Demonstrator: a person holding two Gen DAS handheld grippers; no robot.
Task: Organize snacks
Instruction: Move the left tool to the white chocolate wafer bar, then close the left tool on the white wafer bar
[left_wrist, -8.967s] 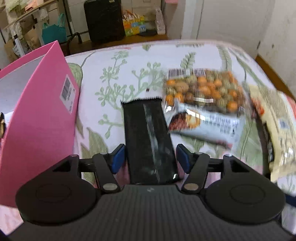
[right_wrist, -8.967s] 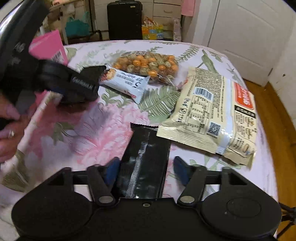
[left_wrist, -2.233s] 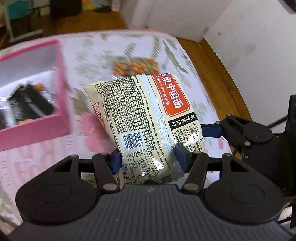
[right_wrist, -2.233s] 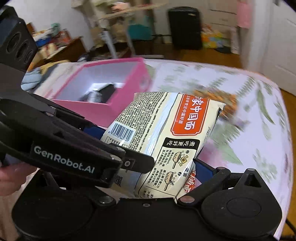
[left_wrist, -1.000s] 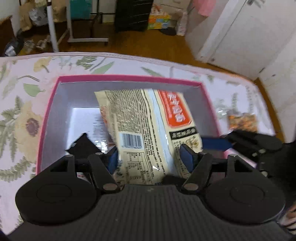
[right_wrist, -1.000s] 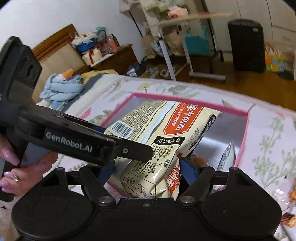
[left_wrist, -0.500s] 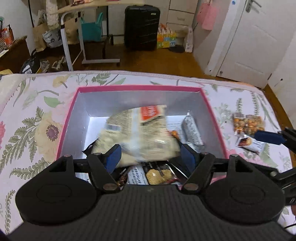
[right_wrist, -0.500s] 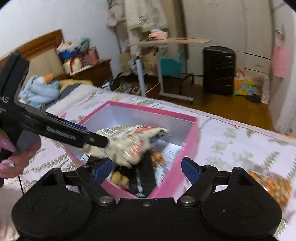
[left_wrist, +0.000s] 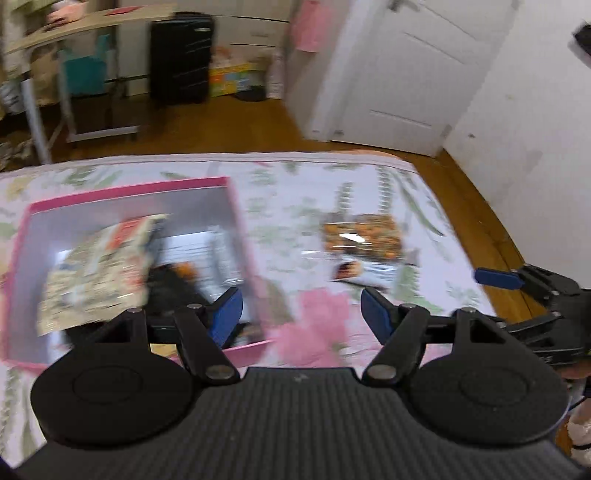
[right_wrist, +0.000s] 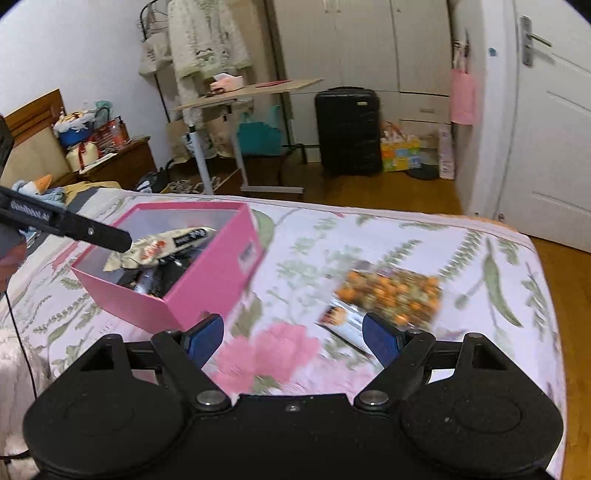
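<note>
Both my left gripper (left_wrist: 301, 308) and my right gripper (right_wrist: 293, 338) are wide open and hold nothing, so I think they are free to grab more. The big noodle bag (left_wrist: 96, 269) lies in the pink box (right_wrist: 207, 273). The nut bag (right_wrist: 391, 295) and a small bar (right_wrist: 341, 325) wait on the flowery bed cover (right_wrist: 314, 243), with a black suitcase (right_wrist: 347, 129) and white door (right_wrist: 554, 122) far behind.

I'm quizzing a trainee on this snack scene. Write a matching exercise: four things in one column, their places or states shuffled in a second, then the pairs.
Things:
1. noodle packet
2. bag of orange and green snacks
3. right gripper
4. black suitcase

Places or states:
A. on the floor by the wardrobe
B. open, holding nothing
C. in the pink box
D. on the floral bedspread, outside the box

Pairs: 1-C, 2-D, 3-B, 4-A
</note>
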